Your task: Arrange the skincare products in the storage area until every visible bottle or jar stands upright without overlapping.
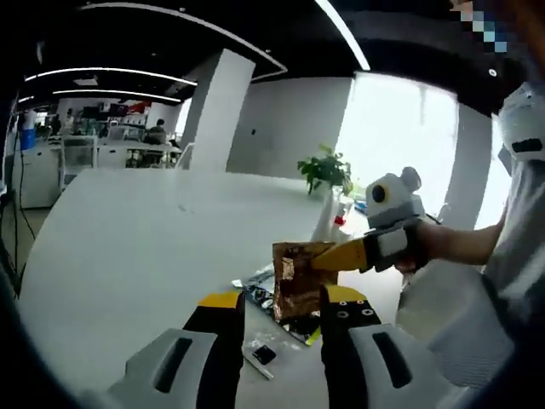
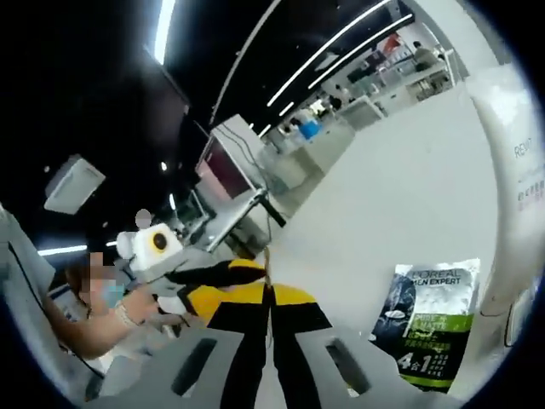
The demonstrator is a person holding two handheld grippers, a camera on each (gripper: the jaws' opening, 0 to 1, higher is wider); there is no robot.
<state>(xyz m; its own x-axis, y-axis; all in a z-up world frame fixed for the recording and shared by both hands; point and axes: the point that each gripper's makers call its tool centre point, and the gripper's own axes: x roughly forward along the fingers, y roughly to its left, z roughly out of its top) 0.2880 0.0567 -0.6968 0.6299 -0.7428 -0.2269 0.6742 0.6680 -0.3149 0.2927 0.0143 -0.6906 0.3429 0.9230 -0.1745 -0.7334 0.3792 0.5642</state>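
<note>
Nearest the lens in the left gripper view, the left gripper (image 1: 281,319) stands with its jaws spread and nothing between them, low over the white table (image 1: 128,247). Just beyond it the right gripper (image 1: 341,256) enters from the right and pinches the upper edge of a shiny bronze sachet (image 1: 294,281), which hangs above a scatter of flat foil packets (image 1: 260,294). In the right gripper view that gripper (image 2: 268,298) has its jaws pressed together on a thin edge of the sachet, while a green and white L'Oreal pouch (image 2: 430,319) stands near a tall white bottle (image 2: 515,187). The likely trouble is the thin pinch: a limp sachet could slip or swing, fall onto the packets below and overlap them. A smaller risk is the free gripper brushing the small dark item (image 1: 264,354) beneath it.
</note>
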